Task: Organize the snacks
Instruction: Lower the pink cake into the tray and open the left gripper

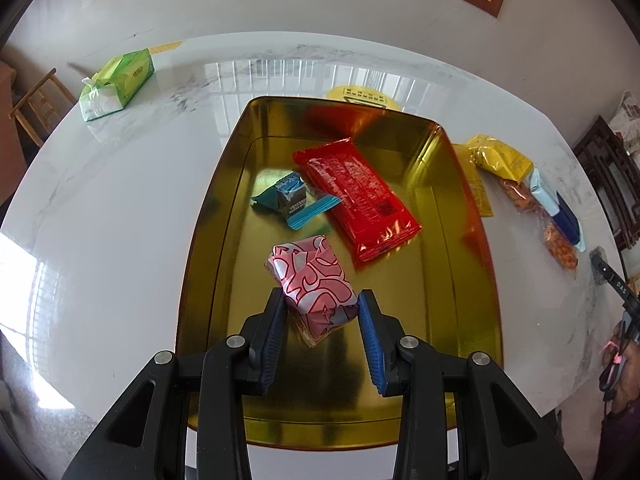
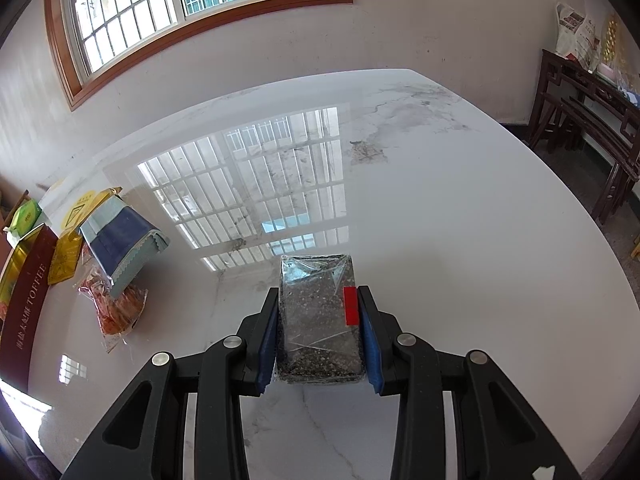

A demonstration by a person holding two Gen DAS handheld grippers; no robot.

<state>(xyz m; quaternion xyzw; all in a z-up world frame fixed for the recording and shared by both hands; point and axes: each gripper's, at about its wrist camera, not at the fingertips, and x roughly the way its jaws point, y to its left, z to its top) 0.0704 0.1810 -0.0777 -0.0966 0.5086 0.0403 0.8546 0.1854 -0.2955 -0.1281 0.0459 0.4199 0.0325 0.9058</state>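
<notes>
A gold tin tray (image 1: 224,184) lies on the white marble table. In it are a red snack pack (image 1: 356,196), a small teal and blue packet (image 1: 294,200) and a pink patterned packet (image 1: 312,280). My left gripper (image 1: 322,304) is over the tray with its fingers on either side of the pink packet; a small gap shows at the right pad. My right gripper (image 2: 318,300) is shut on a clear-wrapped dark sesame bar (image 2: 318,316) with a red label, over the table.
A green tissue pack (image 1: 116,84) lies at the far left. A yellow bag (image 1: 500,158), a bag of orange snacks (image 1: 556,240) and a blue packet (image 2: 120,240) lie right of the tray. The tin's maroon side (image 2: 28,304) shows in the right wrist view. Dark wooden furniture (image 2: 592,120) stands right.
</notes>
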